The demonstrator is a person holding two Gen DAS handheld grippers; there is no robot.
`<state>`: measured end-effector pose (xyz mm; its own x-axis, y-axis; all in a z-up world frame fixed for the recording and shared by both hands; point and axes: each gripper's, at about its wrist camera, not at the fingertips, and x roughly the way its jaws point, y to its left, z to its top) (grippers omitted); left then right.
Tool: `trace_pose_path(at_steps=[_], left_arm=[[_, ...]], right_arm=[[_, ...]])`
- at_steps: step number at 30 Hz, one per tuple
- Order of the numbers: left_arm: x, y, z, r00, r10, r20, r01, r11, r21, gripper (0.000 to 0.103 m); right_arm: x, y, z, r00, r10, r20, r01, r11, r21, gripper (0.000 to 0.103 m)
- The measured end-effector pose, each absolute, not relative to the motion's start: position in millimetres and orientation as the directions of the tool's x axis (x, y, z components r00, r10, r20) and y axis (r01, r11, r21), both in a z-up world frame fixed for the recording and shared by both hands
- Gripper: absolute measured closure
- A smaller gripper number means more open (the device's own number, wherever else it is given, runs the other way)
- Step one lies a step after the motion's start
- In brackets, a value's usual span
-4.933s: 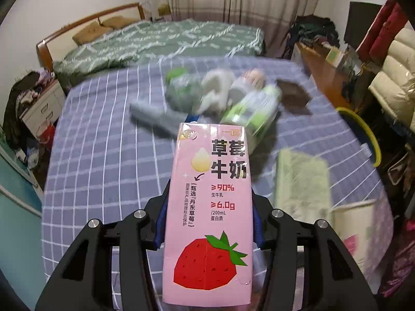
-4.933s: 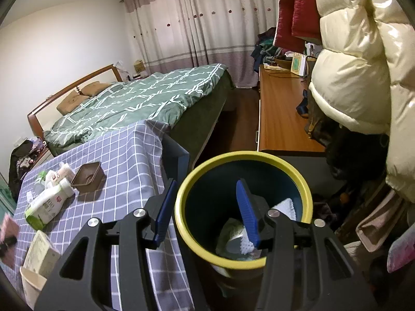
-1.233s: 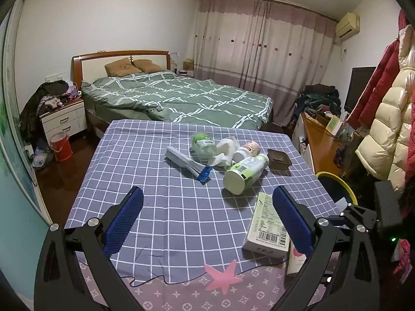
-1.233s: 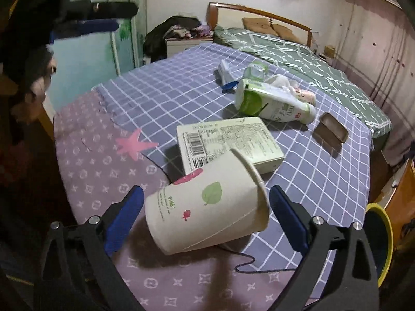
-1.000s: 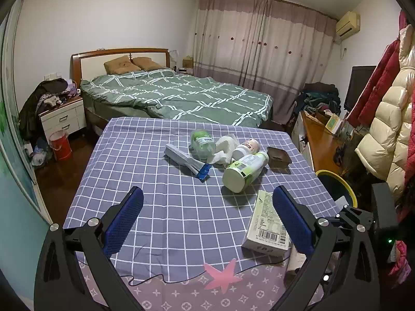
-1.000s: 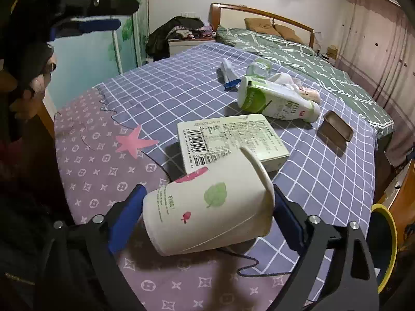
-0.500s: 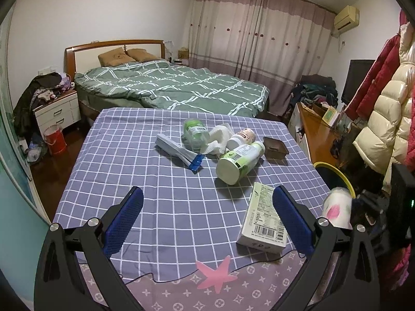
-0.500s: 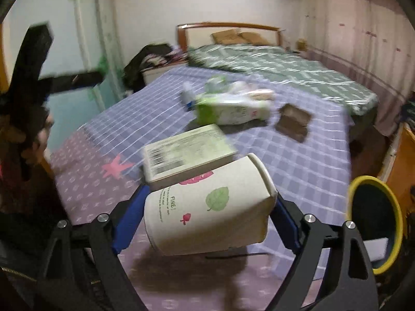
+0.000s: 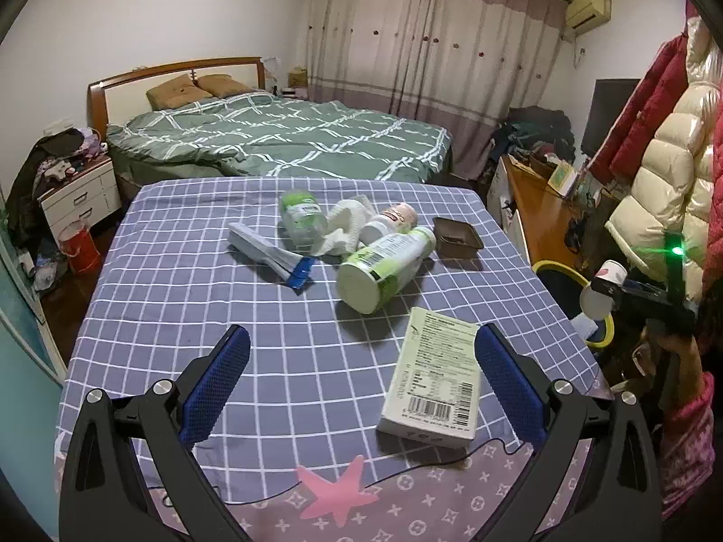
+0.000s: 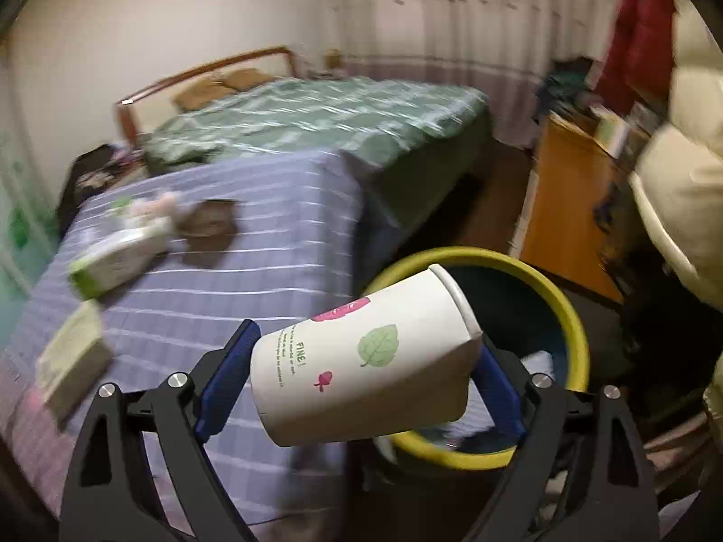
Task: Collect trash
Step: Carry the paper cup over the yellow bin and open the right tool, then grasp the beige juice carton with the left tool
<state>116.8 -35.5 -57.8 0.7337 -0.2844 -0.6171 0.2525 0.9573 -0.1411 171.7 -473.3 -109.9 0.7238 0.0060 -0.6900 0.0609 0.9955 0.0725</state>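
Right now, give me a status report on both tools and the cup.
Left tool open, empty, over the table. Right tool shut on the cup, cup on its side, at the bin. Nothing in the way.

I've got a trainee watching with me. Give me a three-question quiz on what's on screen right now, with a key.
1. True or false: the left claw is shut on the flat carton.
2. What does the right claw hold? A) green-labelled bottle B) paper cup C) brown tray
3. Fill in: the cup is carried on its side over the yellow-rimmed ____.

Key:
1. False. Its jaws stand open and empty above the checked tablecloth.
2. B, the paper cup. The green-labelled bottle and brown tray lie on the table.
3. Bin.
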Motion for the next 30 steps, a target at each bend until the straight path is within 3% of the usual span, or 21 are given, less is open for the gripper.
trace_pose_path(at_steps=[12,30], left_arm=[[126,-64,-65,0.698,-0.310,-0.645,0.307,0.944,-0.122,0.005],[155,-110,-108,0.573,-0.321,-0.754,0.408,0.910,-0.077,0.005]], right_arm=[[223,-540,-157,0.638,-0.124,-0.760,0.250,0.967,0.053,0.012],[186,-516,-142,0.682,-0.079,-0.727,0.226,0.968,0.106,0.008]])
